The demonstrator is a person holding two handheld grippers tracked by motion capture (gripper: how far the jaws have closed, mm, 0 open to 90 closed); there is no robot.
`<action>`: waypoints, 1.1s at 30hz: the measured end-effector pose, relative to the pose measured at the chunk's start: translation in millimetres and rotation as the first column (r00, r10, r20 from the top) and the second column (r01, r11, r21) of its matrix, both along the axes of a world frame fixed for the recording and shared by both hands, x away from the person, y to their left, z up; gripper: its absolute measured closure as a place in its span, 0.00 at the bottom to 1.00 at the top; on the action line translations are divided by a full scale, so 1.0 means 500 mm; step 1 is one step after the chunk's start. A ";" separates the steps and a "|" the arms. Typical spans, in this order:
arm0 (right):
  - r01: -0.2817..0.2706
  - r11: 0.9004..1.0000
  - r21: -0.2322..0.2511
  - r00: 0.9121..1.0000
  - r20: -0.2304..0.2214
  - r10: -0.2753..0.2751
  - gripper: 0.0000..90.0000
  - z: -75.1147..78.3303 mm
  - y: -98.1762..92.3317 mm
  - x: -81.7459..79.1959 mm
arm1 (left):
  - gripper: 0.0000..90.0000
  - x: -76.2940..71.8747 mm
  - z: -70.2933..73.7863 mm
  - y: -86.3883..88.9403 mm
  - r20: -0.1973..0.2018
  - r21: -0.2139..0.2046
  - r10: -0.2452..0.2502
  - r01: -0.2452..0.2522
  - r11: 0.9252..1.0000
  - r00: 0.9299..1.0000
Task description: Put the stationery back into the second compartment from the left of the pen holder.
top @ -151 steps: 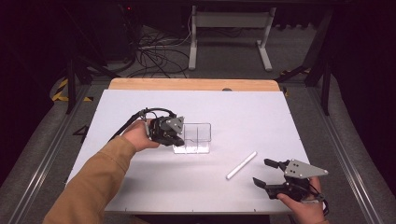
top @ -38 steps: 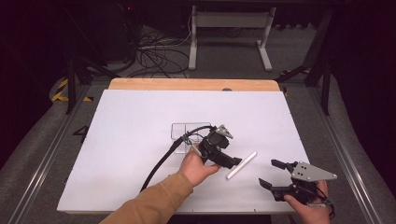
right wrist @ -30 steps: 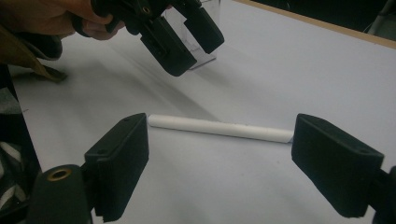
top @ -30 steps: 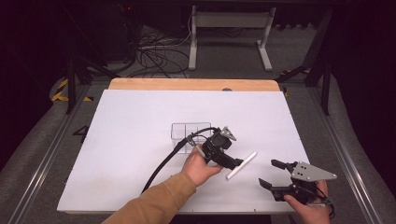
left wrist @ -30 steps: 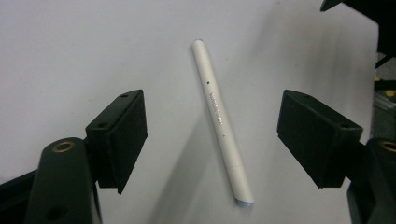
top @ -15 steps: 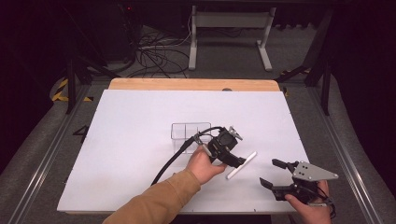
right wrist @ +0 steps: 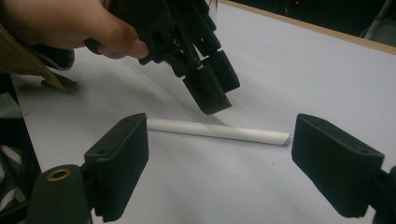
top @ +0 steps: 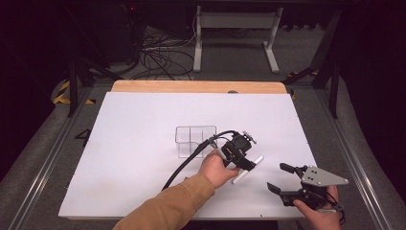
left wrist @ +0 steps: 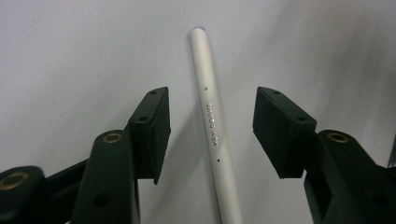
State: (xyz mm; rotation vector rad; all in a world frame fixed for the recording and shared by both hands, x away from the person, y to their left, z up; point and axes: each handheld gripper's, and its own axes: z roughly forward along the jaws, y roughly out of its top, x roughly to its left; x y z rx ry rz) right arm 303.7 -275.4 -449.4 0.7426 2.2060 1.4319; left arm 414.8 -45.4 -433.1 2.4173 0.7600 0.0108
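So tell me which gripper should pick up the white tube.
Left. The left gripper hangs right over the white tube, jaws open on either side of it. The right gripper sits apart near the table's front edge, open.

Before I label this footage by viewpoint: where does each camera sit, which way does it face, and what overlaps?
High view: fixed above the person's side, facing forward and down on the white table; forearm, both hands and grippers enter from below.
Left gripper view: rides the left gripper, looking down between its open fingers at the white pen.
Right gripper view: rides the right gripper, facing low across the table; left hand shows.
Shared: all show the pen.
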 end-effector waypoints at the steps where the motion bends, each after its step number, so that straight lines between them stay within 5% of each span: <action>1: -0.001 1.000 0.000 1.000 -0.001 0.001 0.22 0.000 0.000 0.000 | 0.54 0.000 -0.001 -0.004 0.000 0.012 0.005 -0.005 1.000 1.000; 17: -0.003 1.000 -0.001 1.000 -0.004 0.003 0.22 -0.002 0.000 0.000 | 0.61 -0.012 -0.027 -0.050 0.045 0.127 0.002 -0.008 0.992 0.999; 33: -0.007 1.000 0.000 1.000 -0.006 0.007 0.22 -0.003 0.000 0.000 | 0.80 -0.017 -0.037 -0.070 0.057 0.171 0.046 -0.055 0.984 0.997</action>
